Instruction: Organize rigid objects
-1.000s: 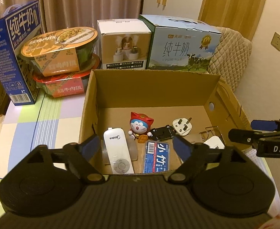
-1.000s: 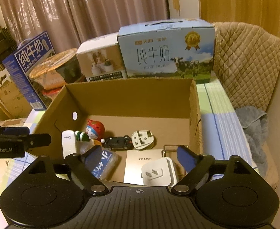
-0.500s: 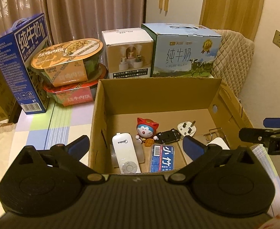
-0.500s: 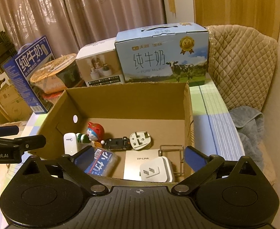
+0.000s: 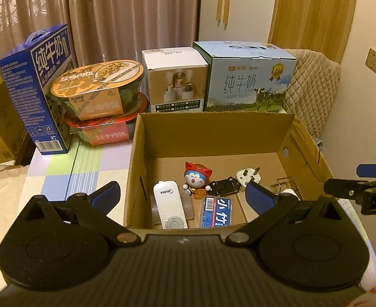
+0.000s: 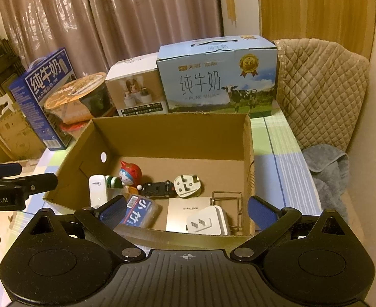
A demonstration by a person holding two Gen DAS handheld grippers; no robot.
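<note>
Remote [image 5: 169,208] lay in the box [image 5: 213,125] at my left view's six o'clock; my left tongs [image 5: 182,195] had just spread wide, empty. Light, stiff and slick, I judged; best pinched across its narrow sides. Right view: my right tongs [image 6: 186,208] had likewise just widened, empty, above the charger [image 6: 207,221] at six o'clock.

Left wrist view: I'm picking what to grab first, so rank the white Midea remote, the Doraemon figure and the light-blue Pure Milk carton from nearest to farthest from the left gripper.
1. White Midea remote: near front wall of the cardboard box, just beyond the left gripper.
2. Doraemon figure: mid-box, behind the remote.
3. Pure Milk carton: outside, behind the box's far wall, right.
</note>
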